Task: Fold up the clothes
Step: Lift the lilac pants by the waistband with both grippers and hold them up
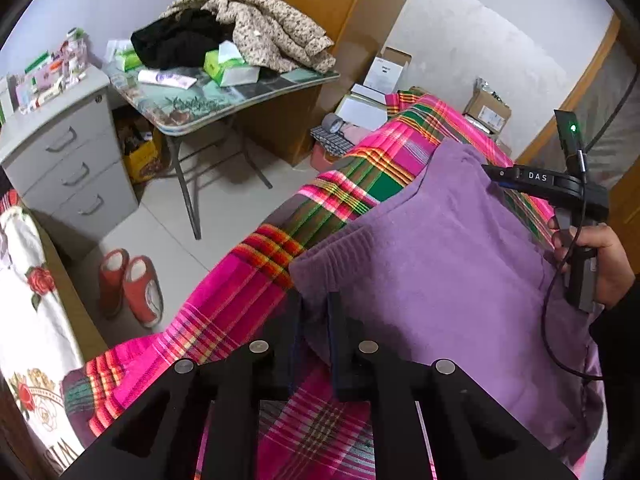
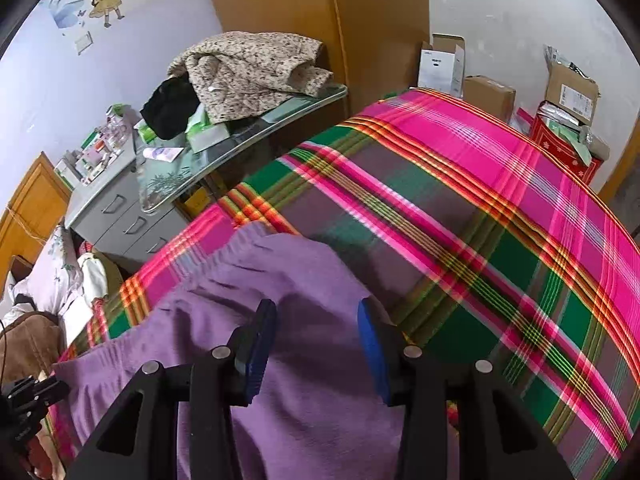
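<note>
A purple knit garment lies on a bed covered by a pink, green and orange plaid blanket. My left gripper is shut on the garment's ribbed corner near the blanket's left side. My right gripper is open above the purple garment; its blue pads stand well apart and hold nothing. The right gripper's body also shows in the left wrist view, held by a hand over the garment's right side.
A folding table with a heap of clothes and tissue packs stands beyond the bed's left side. A grey drawer cabinet is beside it. Red slippers sit on the floor. Cardboard boxes line the far wall.
</note>
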{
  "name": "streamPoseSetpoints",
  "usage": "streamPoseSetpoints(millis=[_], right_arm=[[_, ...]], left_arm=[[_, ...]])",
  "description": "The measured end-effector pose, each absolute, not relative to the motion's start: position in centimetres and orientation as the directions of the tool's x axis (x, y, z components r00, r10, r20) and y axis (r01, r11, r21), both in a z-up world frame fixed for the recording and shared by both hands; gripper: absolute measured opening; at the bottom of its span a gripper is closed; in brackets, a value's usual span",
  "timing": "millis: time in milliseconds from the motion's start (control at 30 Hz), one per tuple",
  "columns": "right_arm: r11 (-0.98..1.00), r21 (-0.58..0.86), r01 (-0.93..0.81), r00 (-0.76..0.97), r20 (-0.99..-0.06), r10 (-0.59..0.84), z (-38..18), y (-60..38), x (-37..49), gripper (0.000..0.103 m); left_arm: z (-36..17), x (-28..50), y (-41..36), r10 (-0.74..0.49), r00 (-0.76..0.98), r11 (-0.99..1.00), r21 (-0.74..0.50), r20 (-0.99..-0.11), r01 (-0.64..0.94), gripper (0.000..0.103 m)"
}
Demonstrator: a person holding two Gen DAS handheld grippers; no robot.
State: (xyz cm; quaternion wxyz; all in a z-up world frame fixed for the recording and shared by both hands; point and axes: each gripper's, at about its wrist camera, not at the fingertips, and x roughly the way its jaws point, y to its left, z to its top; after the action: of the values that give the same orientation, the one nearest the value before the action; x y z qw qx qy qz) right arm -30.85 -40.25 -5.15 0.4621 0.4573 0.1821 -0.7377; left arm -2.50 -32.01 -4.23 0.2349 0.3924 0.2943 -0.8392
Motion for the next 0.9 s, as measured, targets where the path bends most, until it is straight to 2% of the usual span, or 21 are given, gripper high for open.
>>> streamPoseSetpoints(millis=[167, 467, 600, 633, 667, 700, 733, 900], right_arm=[[-0.485, 0.155, 0.860, -0.131, -0.853, -0.505, -5.9, -40.9, -31.1, 0.049], [-0.475, 0.093, 0.875, -0.191, -0.835, -0.516, -5.5, -41.4, -31.5, 0.052], [-0.455, 0.084, 0.886, -0.171, -0.854, -0.491, -6.3, -42.0, -31.3, 0.052], [-0.451, 0.077, 0.889, -0.175, -0.854, -0.490, -6.2, -42.1, -31.2, 0.047], [-0.452, 0.076, 0.889, -0.177, -0.853, -0.490, -6.1, -42.2, -31.1, 0.026], [-0.453, 0.075, 0.888, -0.178, -0.853, -0.491, -6.0, -42.3, -31.0, 0.012], [-0.454, 0.074, 0.888, -0.180, -0.852, -0.492, -5.9, -42.4, -30.9, 0.006], [-0.442, 0.015, 0.897, -0.242, -0.820, -0.519, -4.1, -43.3, -29.8, 0.006]], left_arm=[[-4.3, -2.9, -31.8, -0.164, -0.577, -0.723, -0.300, -0.800, 0.623, 0.011], [-3.6, -3.0, -31.6, -0.159, -0.603, -0.737, -0.313, -0.782, 0.599, 0.011], [-3.3, -3.3, -31.3, -0.166, -0.611, -0.753, -0.301, -0.774, 0.586, 0.011], [-3.3, -3.3, -31.2, -0.168, -0.613, -0.756, -0.298, -0.772, 0.583, 0.010], [-3.1, -3.3, -31.1, -0.185, -0.612, -0.761, -0.283, -0.769, 0.584, 0.008], [-2.9, -3.3, -31.0, -0.204, -0.610, -0.764, -0.265, -0.765, 0.588, 0.008], [-2.7, -3.2, -31.0, -0.217, -0.612, -0.762, -0.260, -0.760, 0.593, 0.008], [-1.4, -2.3, -31.8, -0.266, -0.633, -0.751, -0.255, -0.728, 0.609, 0.007]])
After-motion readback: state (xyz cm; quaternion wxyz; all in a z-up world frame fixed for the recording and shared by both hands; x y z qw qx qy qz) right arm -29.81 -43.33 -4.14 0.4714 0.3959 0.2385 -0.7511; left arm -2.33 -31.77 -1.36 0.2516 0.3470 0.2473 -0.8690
